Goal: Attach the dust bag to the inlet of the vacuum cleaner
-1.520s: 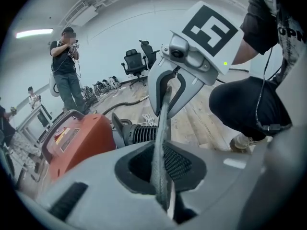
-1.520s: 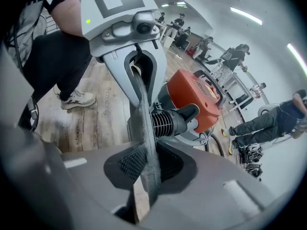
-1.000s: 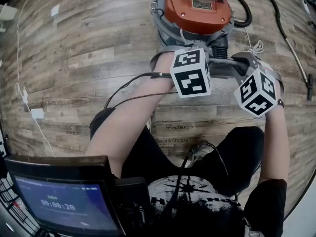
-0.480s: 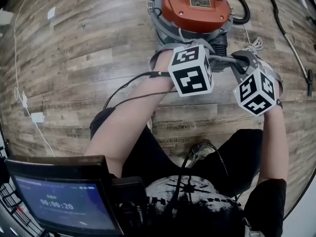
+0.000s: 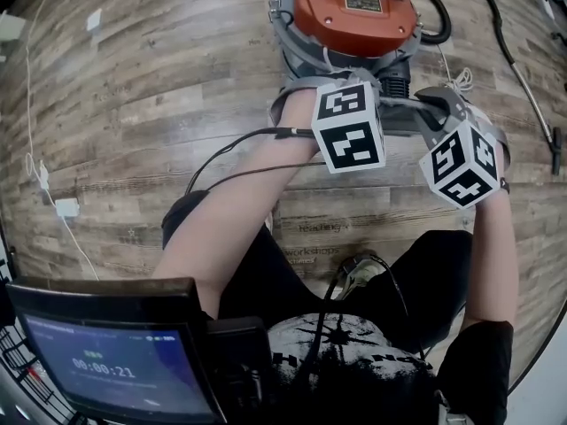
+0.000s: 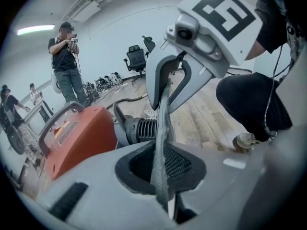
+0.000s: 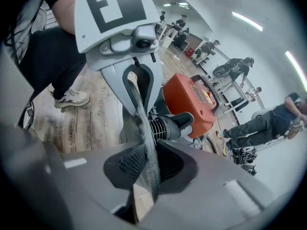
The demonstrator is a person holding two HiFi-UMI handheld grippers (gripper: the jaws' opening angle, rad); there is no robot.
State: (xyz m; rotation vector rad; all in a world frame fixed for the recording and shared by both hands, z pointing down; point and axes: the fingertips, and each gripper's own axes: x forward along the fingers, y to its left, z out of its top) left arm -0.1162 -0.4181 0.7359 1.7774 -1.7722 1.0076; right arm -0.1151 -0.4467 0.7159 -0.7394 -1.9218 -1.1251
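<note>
The left gripper [image 6: 162, 186] and the right gripper [image 7: 144, 178], jaws nearly closed, each pinch an edge of the grey felt dust bag [image 6: 162, 123], stretched taut close in front of the black ribbed inlet [image 6: 143, 128] of the orange-lidded vacuum cleaner [image 5: 354, 11], with wooden plank floor [image 5: 151, 104] lying open leftward.

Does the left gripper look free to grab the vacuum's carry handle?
Probably not: the left gripper is shut on the dust bag, shared with the right gripper; the handle itself looks clear.
</note>
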